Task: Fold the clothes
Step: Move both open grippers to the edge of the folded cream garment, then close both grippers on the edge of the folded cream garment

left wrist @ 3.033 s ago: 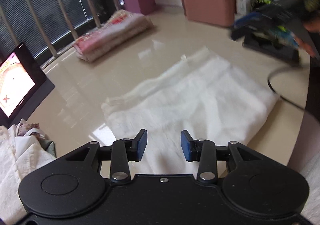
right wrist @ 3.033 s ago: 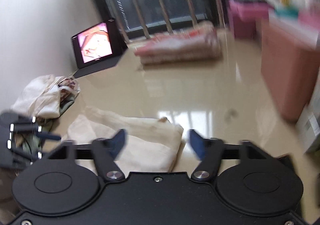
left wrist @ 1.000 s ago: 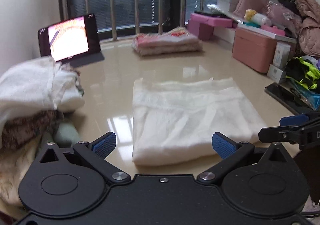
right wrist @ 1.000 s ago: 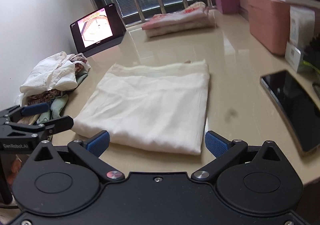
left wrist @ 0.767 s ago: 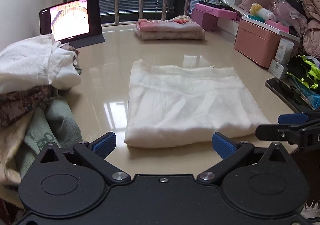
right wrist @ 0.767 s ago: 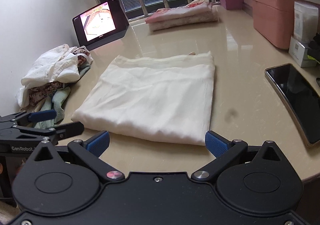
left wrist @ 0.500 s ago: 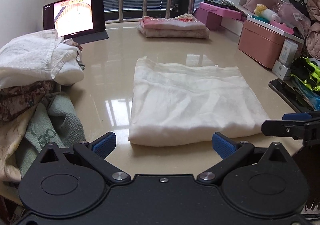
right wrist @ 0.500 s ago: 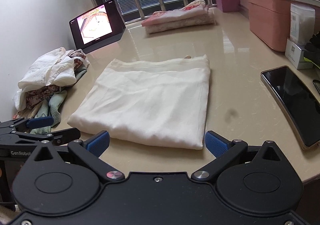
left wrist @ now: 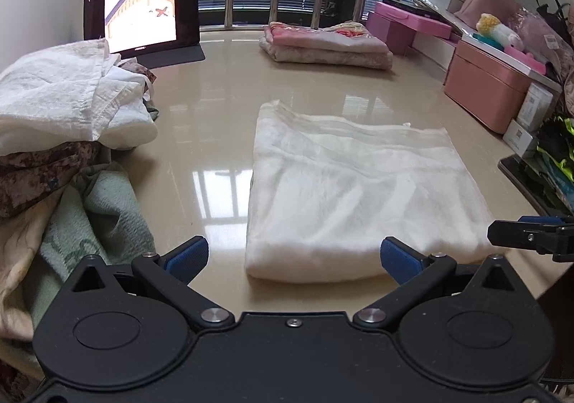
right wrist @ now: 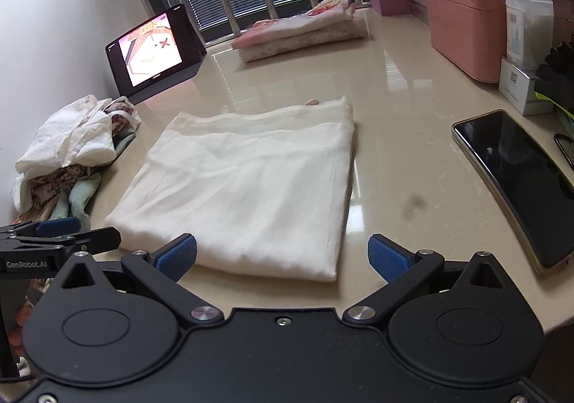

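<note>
A white garment point(left wrist: 355, 184) lies folded into a flat rectangle on the beige table point(left wrist: 215, 91); it also shows in the right wrist view point(right wrist: 251, 184). My left gripper point(left wrist: 292, 257) is open and empty, just in front of the garment's near edge. My right gripper point(right wrist: 281, 256) is open and empty, at the garment's near right corner. Each gripper shows at the edge of the other's view: the right gripper's fingers point(left wrist: 531, 232), the left gripper's fingers point(right wrist: 57, 232).
A pile of unfolded clothes point(left wrist: 61, 137) sits at the left. A tablet point(left wrist: 143, 15) stands at the back left. Folded pink clothes point(left wrist: 323, 44) lie at the back. A phone point(right wrist: 516, 184), pink boxes point(left wrist: 484, 84) and clutter line the right edge.
Both grippers were closer together and over the garment three seconds ago; they have opened wide and drawn back to the near table edge. In the last second the views shifted only slightly.
</note>
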`<state>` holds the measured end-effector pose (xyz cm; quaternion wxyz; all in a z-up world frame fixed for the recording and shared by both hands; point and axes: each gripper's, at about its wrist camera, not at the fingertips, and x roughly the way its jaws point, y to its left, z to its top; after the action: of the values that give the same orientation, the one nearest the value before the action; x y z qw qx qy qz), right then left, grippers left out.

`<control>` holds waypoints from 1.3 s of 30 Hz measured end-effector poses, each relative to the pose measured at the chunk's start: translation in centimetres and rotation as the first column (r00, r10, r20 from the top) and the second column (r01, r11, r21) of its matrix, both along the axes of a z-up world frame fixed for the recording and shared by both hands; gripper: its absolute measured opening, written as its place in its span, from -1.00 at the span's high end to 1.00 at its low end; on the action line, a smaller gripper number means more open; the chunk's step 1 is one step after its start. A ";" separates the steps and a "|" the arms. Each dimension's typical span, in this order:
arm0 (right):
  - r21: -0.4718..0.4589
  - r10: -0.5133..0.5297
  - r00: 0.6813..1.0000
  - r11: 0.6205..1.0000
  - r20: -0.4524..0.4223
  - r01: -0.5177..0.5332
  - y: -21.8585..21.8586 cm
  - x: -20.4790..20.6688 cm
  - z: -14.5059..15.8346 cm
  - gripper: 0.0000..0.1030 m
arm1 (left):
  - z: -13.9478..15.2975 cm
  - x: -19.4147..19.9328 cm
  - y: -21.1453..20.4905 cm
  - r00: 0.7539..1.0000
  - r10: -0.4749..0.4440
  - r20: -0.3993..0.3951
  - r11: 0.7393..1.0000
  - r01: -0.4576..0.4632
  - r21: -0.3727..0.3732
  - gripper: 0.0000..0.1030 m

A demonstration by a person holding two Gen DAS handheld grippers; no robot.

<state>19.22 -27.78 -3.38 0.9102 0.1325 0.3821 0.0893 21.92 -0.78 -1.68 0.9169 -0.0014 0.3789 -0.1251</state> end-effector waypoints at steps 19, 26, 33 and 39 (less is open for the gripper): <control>-0.031 0.040 0.999 0.999 0.020 -0.039 -1.5 8.2 -2.0 -0.59 | -2.2 10.2 -0.2 0.994 0.055 -0.089 0.998 -0.052 0.033 -0.47; -0.015 0.023 0.999 1.000 0.024 -0.023 -1.8 9.9 -2.2 0.06 | -2.4 11.5 -1.1 0.997 0.051 -0.064 0.998 -0.048 0.047 -0.30; -0.027 0.003 1.000 1.000 0.019 -0.002 -1.7 10.5 -2.3 0.39 | -2.3 12.1 -2.2 0.999 0.019 -0.044 1.000 -0.018 0.025 0.36; 0.011 -0.037 0.999 0.999 0.013 0.037 -2.1 10.6 -2.6 0.74 | -2.3 12.6 -2.3 0.997 0.006 -0.071 0.998 -0.010 -0.055 0.72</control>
<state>29.83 -29.88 -5.97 0.9135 0.1438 0.3730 0.0751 34.50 -3.04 -4.02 0.9031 -0.0330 0.4074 -0.1318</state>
